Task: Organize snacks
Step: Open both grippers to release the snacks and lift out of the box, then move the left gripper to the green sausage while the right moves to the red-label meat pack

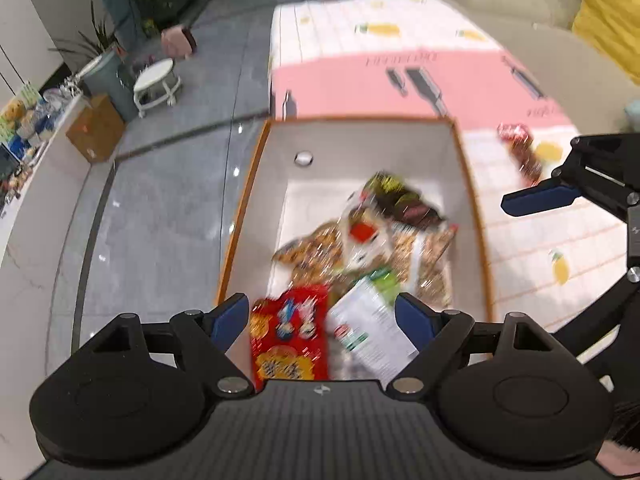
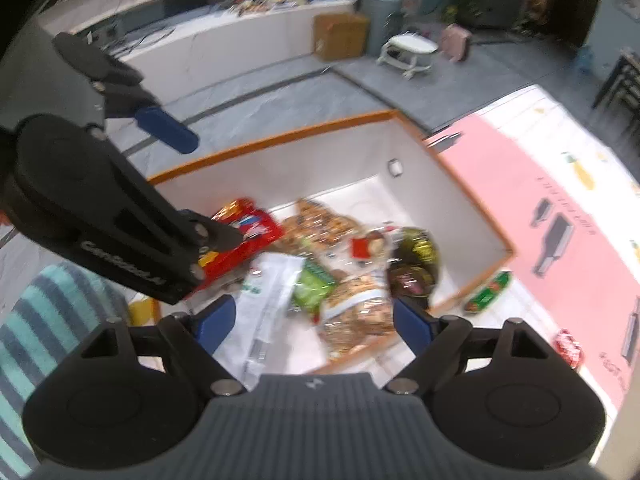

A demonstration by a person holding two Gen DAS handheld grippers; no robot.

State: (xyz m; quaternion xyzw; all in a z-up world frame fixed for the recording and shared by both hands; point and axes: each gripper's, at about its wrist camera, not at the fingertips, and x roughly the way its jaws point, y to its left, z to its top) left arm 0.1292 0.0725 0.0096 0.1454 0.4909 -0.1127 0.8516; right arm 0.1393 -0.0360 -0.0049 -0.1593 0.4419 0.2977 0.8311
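Observation:
A white box with an orange rim [image 1: 256, 184] [image 2: 280, 136] holds several snack packets: a red packet [image 1: 290, 332] [image 2: 248, 228], a white and green packet [image 1: 370, 328] [image 2: 272, 280], brown cracker bags [image 1: 316, 248] [image 2: 356, 312] and a dark packet [image 1: 404, 198] [image 2: 414, 252]. My left gripper [image 1: 322, 322] is open above the box's near end, empty. My right gripper [image 2: 312, 322] is open above the box, empty. A red snack [image 1: 520, 148] [image 2: 570, 348] and a green snack [image 2: 490, 292] lie on the cloth outside the box.
The box stands on a table with a pink and white patterned cloth [image 1: 400, 76] [image 2: 560, 184]. A cream sofa [image 1: 520, 12] with a yellow cushion [image 1: 612, 20] is beyond. A grey floor, a white stool [image 1: 156, 80] and a cardboard box [image 1: 96, 128] lie to the left.

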